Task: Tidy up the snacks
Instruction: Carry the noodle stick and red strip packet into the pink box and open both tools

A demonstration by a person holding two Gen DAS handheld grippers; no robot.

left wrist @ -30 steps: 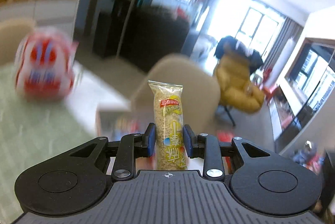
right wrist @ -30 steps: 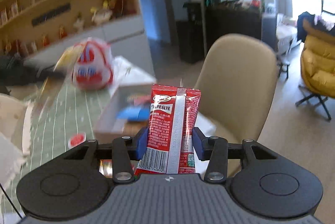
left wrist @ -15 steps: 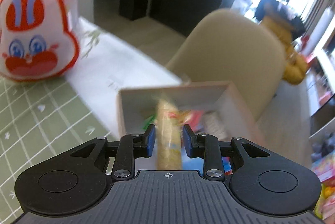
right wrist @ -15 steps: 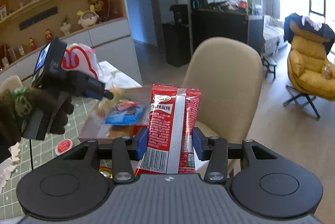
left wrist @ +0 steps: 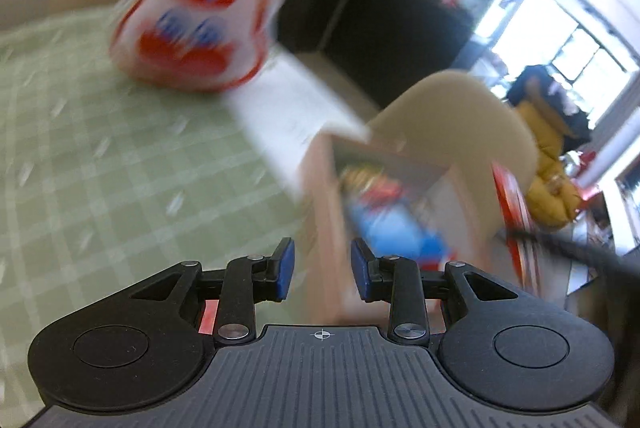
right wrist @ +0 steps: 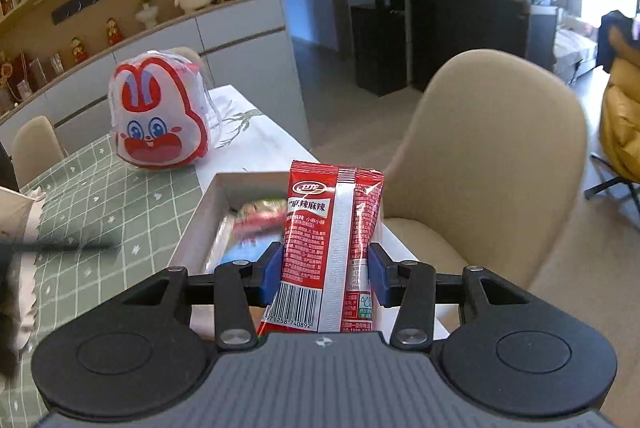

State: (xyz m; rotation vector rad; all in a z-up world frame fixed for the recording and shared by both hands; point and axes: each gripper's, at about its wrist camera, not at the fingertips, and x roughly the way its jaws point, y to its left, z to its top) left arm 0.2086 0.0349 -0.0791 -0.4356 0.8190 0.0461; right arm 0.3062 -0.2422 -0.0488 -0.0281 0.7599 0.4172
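One red snack packet (right wrist: 334, 248), Chinese print, barcode "71258 740892", stands upright at frame centre, clamped by the right gripper (right wrist: 323, 274). Left gripper (left wrist: 322, 270) opening, holding nothing. One box (right wrist: 208, 204) centre-left; one rabbit-face bag (right wrist: 158, 118) upper left.

Left wrist view smeared by motion: rabbit bag (left wrist: 192, 24) streaked, box (left wrist: 384, 196) contents only red, yellow and blue smudges. Box (right wrist: 208, 216) partly hidden in right view behind red packet (right wrist: 328, 248); packets inside blurred, unreadable. Chair (right wrist: 500, 164) base cut off.
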